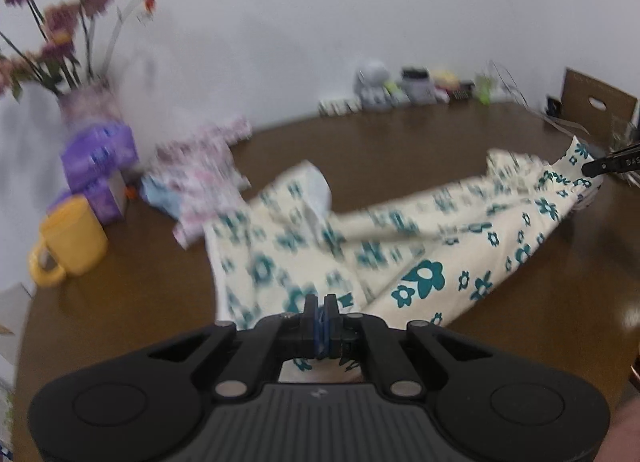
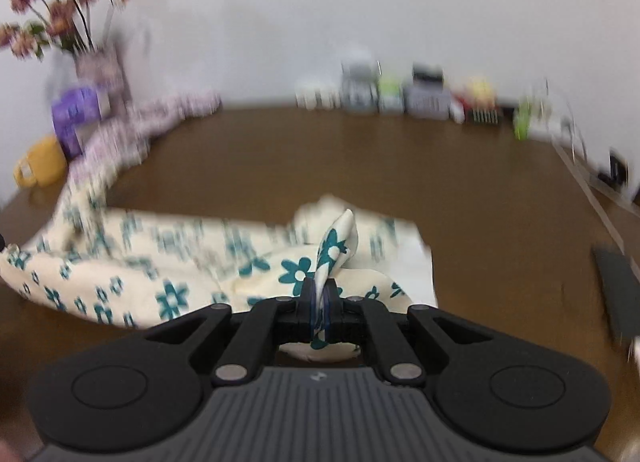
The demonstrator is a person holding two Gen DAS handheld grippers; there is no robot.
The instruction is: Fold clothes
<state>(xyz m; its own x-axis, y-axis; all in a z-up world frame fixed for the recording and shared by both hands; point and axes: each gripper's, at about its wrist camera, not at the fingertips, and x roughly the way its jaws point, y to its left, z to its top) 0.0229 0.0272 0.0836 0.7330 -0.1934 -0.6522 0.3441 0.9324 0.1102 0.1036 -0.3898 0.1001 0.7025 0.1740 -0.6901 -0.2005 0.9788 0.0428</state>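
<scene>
Now | both jaws pinch floral garment (image 1: 420, 254) edges; table (image 2: 360, 157) beyond bare

Both wrist views—low, close—share the floral garment (image 1: 400, 246).

The cream garment (image 1: 424, 258) printed with teal flowers lies stretched across the middle of the brown table (image 1: 380, 141), rumpled and creased along its length. One end is pulled up off the surface toward the table's right side; the other end bunches at the near edge, a corner standing upright.
</scene>
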